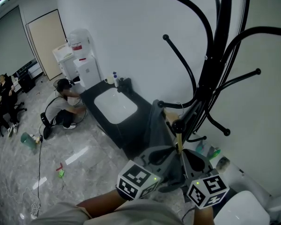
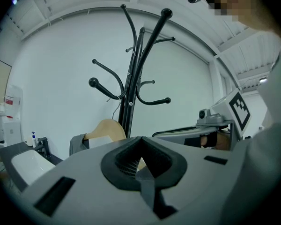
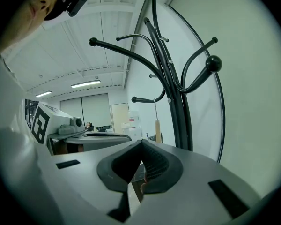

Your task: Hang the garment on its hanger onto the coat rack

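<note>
With your left gripper and right gripper pinched shut, the hanger lies just ahead — hook nearer your right, at the coat rack.

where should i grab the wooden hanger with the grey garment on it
Take the wooden hanger at its bare top centre, just under the wire hook. Come from the open side, away from the coat rack pole. The grey garment covers a shoulder, so wood is likely the firmer hold, and the hook stays free.

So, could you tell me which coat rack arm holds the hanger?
The arm pointing toward the sink: the hanger hangs from it, while the other arms in view are bare.
</note>
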`<state>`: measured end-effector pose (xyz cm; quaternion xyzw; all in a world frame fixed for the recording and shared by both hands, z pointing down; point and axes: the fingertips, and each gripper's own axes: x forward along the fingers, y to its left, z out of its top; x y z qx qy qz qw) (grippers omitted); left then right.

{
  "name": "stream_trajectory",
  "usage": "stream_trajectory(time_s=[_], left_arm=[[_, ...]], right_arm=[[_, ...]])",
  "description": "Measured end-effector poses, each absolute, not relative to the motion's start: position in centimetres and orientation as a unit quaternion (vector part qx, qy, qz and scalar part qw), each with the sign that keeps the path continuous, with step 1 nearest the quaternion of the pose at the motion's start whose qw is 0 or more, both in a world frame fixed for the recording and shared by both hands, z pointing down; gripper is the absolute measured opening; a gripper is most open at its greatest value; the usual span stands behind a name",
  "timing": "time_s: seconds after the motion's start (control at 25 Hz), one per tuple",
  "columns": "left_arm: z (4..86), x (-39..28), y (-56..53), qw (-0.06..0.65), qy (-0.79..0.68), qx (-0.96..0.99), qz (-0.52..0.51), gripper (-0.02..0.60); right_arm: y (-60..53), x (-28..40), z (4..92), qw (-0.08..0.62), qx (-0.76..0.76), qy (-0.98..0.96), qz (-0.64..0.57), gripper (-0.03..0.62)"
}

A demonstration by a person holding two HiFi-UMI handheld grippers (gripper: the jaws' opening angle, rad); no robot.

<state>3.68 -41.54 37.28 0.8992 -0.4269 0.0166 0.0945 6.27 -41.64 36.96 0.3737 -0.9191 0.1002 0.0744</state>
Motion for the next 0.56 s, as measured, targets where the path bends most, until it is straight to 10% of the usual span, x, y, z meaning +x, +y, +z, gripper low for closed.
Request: stream_trajectory(time_s=[0.56], left_arm=[[37.7,5.3,-40.4,0.092,-0.445,0.891,0.021,0.006]], right_arm=[[-40.8,8.1,37.3,0.067,0.358,-0.926,0.104,0.015]])
